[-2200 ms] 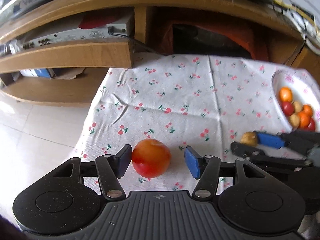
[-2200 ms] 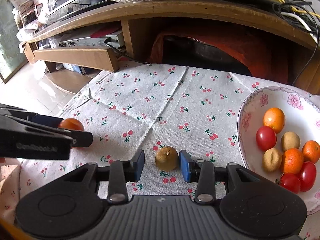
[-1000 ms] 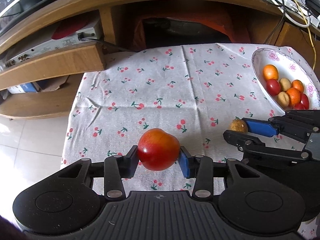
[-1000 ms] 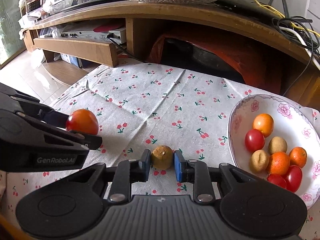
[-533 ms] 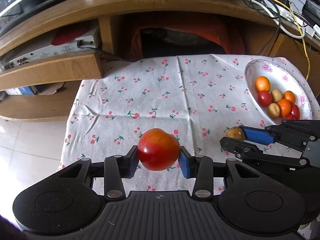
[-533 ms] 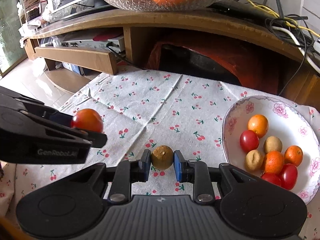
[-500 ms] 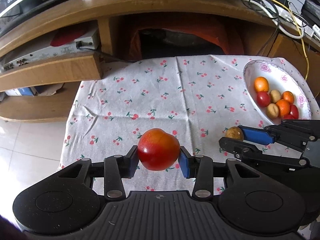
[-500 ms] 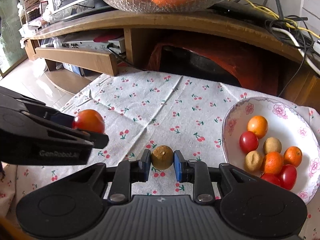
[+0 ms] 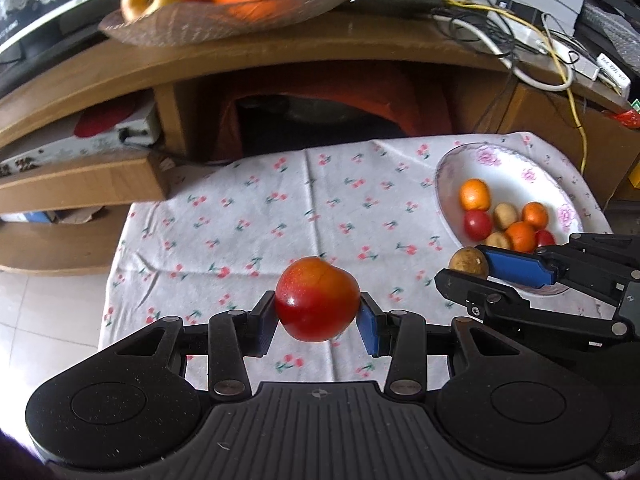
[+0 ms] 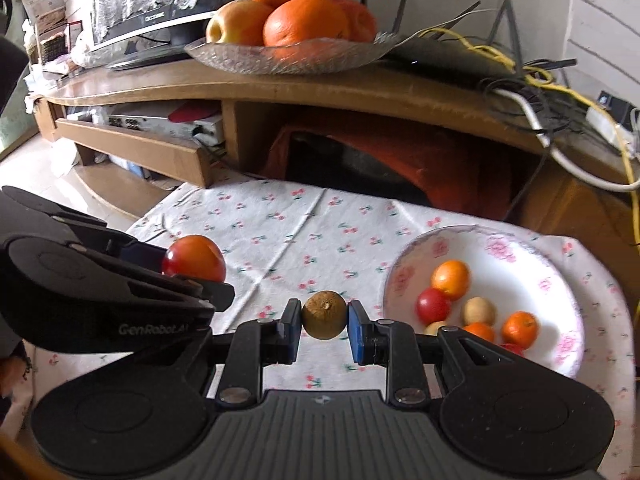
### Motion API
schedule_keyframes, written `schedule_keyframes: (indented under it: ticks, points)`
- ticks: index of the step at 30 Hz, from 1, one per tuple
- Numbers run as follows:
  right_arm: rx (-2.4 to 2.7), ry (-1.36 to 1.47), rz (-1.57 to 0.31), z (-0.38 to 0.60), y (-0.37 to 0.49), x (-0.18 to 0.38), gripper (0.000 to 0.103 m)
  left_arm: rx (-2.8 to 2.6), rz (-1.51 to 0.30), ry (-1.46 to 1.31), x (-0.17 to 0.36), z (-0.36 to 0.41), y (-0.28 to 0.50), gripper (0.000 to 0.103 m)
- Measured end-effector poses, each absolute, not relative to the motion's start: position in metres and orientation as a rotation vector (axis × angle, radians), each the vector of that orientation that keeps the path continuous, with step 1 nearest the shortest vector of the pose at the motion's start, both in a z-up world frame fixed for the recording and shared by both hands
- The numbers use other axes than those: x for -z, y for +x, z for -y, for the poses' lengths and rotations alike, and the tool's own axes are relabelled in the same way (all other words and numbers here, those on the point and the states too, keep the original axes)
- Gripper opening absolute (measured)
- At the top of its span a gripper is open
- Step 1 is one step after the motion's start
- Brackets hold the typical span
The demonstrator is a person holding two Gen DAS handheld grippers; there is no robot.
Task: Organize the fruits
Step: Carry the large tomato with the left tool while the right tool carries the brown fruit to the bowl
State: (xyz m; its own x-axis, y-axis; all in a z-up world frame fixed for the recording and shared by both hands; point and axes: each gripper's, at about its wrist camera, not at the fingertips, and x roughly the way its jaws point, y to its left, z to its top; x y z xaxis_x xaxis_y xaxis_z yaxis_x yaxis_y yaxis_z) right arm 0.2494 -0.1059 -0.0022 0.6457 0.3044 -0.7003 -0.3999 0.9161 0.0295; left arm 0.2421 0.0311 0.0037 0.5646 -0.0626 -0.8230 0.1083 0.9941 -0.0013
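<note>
My left gripper (image 9: 318, 316) is shut on a red-orange peach (image 9: 317, 298), held in the air above the cherry-print cloth (image 9: 256, 220). That peach (image 10: 194, 258) also shows at the left of the right wrist view. My right gripper (image 10: 324, 326) is shut on a small brown round fruit (image 10: 324, 314), lifted beside the bowl; the same brown fruit (image 9: 469, 262) appears at the right of the left wrist view. A white flowered bowl (image 10: 552, 256) on the right holds several small oranges, tomatoes and brown fruits; the bowl (image 9: 508, 172) also shows far right.
A wooden TV stand (image 10: 320, 88) rises behind the table, with a glass dish (image 10: 288, 54) of large oranges and an apple on top. Cables (image 10: 560, 92) trail over its right end. A shelf with a set-top box (image 9: 80, 148) lies at left. Tiled floor (image 9: 48, 320) lies left of the table.
Both grippers have risen from the cloth with their fruits, and both views now look higher, bringing the fruit dish on the stand into sight. The left gripper shut on the peach earlier.
</note>
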Motion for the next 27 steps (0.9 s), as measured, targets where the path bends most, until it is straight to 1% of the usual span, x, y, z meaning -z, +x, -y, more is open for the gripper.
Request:
schedule_keyframes:
  ticks: [13,27]
  points:
    - [-0.296,-0.115,-0.759,0.152,0.257,0.003,0.027,0.156,-0.944,0.097,-0.003,0.018,0.259,0.050]
    - [-0.231,-0.107,-0.758,0.176,0.266,0.008,0.027,0.176,-0.933,0.120,0.003,0.044,0.273,0.050]
